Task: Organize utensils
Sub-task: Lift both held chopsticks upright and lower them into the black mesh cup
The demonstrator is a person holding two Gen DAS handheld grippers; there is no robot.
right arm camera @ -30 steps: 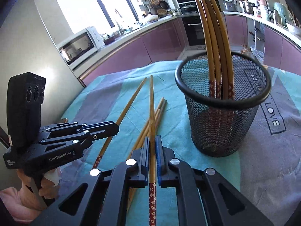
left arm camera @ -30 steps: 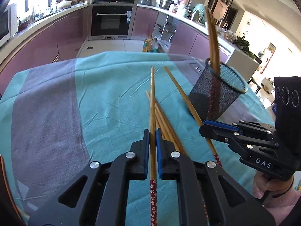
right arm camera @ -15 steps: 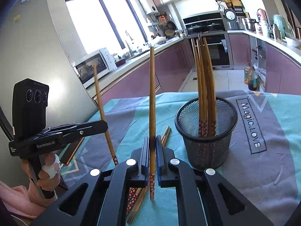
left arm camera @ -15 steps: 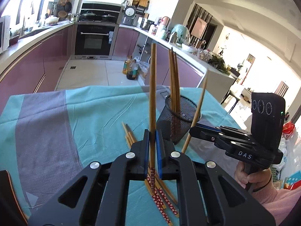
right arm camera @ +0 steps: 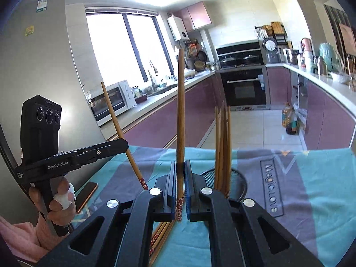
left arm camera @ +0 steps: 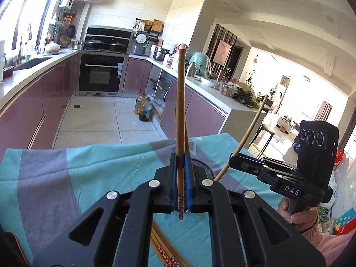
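My left gripper (left arm camera: pixel 180 166) is shut on a wooden chopstick (left arm camera: pixel 180 111) and holds it upright, its red patterned end down. My right gripper (right arm camera: pixel 180 173) is shut on another chopstick (right arm camera: pixel 180 111), also upright. Each gripper shows in the other's view: the right (left arm camera: pixel 231 160) with its chopstick (left arm camera: pixel 247 133) slanting, the left (right arm camera: pixel 125 144) with its chopstick (right arm camera: pixel 121 133) slanting. The black mesh cup (right arm camera: pixel 238 184) stands just behind my right gripper, holding several chopsticks (right arm camera: pixel 222 146). More chopsticks lie on the cloth below (left arm camera: pixel 164 251) (right arm camera: pixel 160 233).
The table wears a teal and grey cloth (left arm camera: pixel 55 178). A phone (right arm camera: pixel 85 197) lies at the table's left edge in the right wrist view. Purple kitchen counters (left arm camera: pixel 26 93) and an oven (left arm camera: pixel 101 75) lie beyond the table.
Both grippers have lifted their chopsticks off the cloth and tipped them from lying flat to upright. The mesh cup now sits low, close behind the fingers.
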